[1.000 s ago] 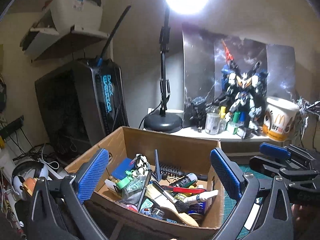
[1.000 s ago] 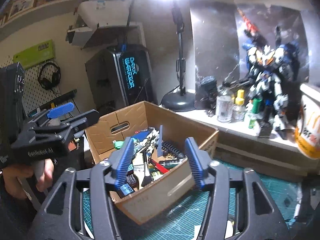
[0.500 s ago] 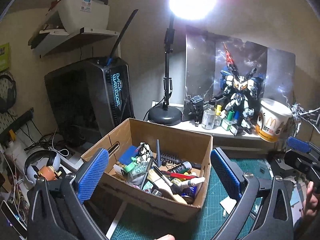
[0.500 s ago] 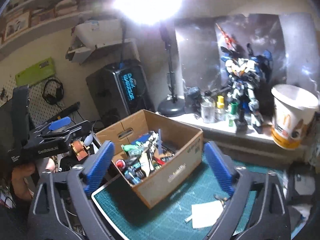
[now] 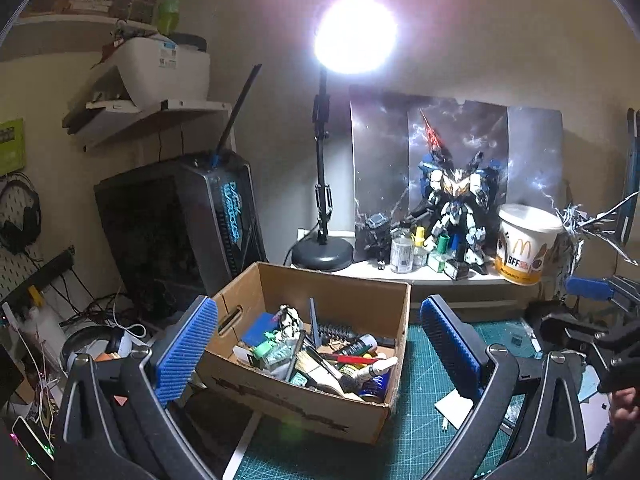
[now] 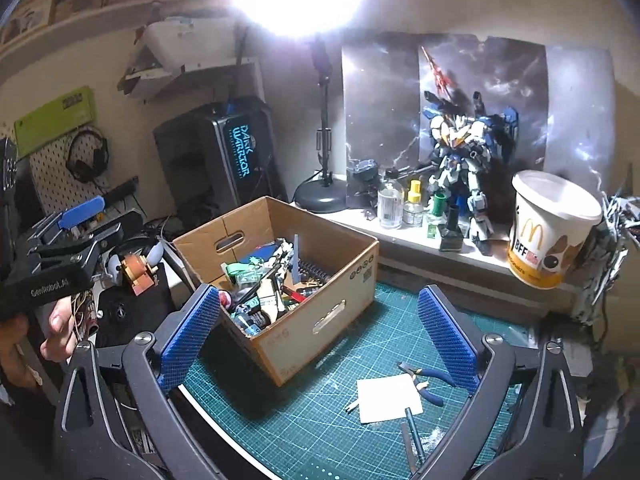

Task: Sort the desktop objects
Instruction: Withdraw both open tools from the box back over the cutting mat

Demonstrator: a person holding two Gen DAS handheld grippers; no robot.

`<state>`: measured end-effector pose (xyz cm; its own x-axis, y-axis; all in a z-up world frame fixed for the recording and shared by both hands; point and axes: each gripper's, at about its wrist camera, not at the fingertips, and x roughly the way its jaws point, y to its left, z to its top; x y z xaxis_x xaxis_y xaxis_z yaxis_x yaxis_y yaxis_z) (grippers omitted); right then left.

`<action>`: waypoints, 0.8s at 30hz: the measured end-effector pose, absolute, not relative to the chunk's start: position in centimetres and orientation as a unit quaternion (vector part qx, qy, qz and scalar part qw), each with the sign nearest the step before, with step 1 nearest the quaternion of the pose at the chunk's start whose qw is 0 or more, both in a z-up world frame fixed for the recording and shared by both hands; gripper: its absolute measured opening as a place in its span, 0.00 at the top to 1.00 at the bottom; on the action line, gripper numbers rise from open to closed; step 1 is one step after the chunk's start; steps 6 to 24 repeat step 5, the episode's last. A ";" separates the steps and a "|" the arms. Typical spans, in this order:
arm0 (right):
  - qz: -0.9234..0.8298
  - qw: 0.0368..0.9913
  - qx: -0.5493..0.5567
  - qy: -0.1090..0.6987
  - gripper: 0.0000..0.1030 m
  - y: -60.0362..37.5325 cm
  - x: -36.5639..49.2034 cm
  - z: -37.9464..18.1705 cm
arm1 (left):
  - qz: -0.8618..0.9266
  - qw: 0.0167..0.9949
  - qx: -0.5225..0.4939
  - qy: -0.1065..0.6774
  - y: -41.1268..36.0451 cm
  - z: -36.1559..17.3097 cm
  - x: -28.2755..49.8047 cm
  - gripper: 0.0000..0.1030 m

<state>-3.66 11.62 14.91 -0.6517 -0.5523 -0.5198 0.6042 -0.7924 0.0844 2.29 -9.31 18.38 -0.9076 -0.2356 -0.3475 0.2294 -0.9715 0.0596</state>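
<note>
An open cardboard box (image 5: 304,404) (image 6: 320,320) crammed with brushes, tubes, small bottles and tools stands on the green cutting mat (image 6: 320,420). In front of it my left gripper (image 5: 318,344) hangs open with nothing between its blue pads; it also shows at the left edge of the right wrist view, left gripper (image 6: 92,222), held by a hand. My right gripper (image 6: 319,328) is open wide and empty, above the mat on the box's near right side. On the mat lie blue-handled pliers (image 6: 426,380), a white paper square (image 6: 390,398) and a thin metal tool (image 6: 412,428).
A raised ledge behind the box carries a lamp base (image 6: 320,200), small bottles (image 6: 390,204), a robot model (image 6: 464,152) and a paper McDonald's cup (image 6: 548,236). A black PC case (image 6: 224,160) and tangled cables with headphones (image 5: 96,344) sit left of the box.
Both grippers have drawn back and up from the box, which now looks smaller in each view. The right gripper's jaws have spread from narrow to wide. The left jaws stayed open.
</note>
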 end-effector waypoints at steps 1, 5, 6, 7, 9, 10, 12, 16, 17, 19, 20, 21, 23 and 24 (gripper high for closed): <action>-0.907 0.319 0.269 0.049 0.03 11.6 -3.5 14.9 | -0.977 0.124 0.176 -0.012 -9.2 18.4 2.3 0.00; -0.907 0.318 0.272 0.055 0.03 11.4 -3.1 14.6 | -0.977 0.120 0.177 -0.006 -9.2 18.2 2.5 0.00; -0.907 0.318 0.272 0.055 0.03 11.4 -3.1 14.6 | -0.977 0.120 0.177 -0.006 -9.2 18.2 2.5 0.00; -0.907 0.318 0.272 0.055 0.03 11.4 -3.1 14.6 | -0.977 0.120 0.177 -0.006 -9.2 18.2 2.5 0.00; -0.907 0.318 0.272 0.055 0.03 11.4 -3.1 14.6 | -0.977 0.120 0.177 -0.006 -9.2 18.2 2.5 0.00; -0.907 0.318 0.272 0.055 0.03 11.4 -3.1 14.6 | -0.977 0.120 0.177 -0.006 -9.2 18.2 2.5 0.00; -0.907 0.318 0.272 0.055 0.03 11.4 -3.1 14.6 | -0.977 0.120 0.177 -0.006 -9.2 18.2 2.5 0.00; -0.907 0.318 0.272 0.055 0.03 11.4 -3.1 14.6 | -0.977 0.120 0.177 -0.006 -9.2 18.2 2.5 0.00; -0.907 0.318 0.272 0.055 0.03 11.4 -3.1 14.6 | -0.977 0.120 0.177 -0.006 -9.2 18.2 2.5 0.00; -0.907 0.318 0.272 0.055 0.03 11.4 -3.1 14.6 | -0.977 0.120 0.177 -0.006 -9.2 18.2 2.5 0.00; -0.907 0.318 0.272 0.055 0.03 11.4 -3.1 14.6 | -0.977 0.120 0.177 -0.006 -9.2 18.2 2.5 0.00; -0.907 0.318 0.272 0.055 0.03 11.4 -3.1 14.6 | -0.977 0.120 0.177 -0.006 -9.2 18.2 2.5 0.00; -0.907 0.318 0.272 0.055 0.03 11.4 -3.1 14.6 | -0.977 0.120 0.177 -0.006 -9.2 18.2 2.5 0.00; -0.907 0.318 0.272 0.055 0.03 11.4 -3.1 14.6 | -0.977 0.120 0.177 -0.006 -9.2 18.2 2.5 0.00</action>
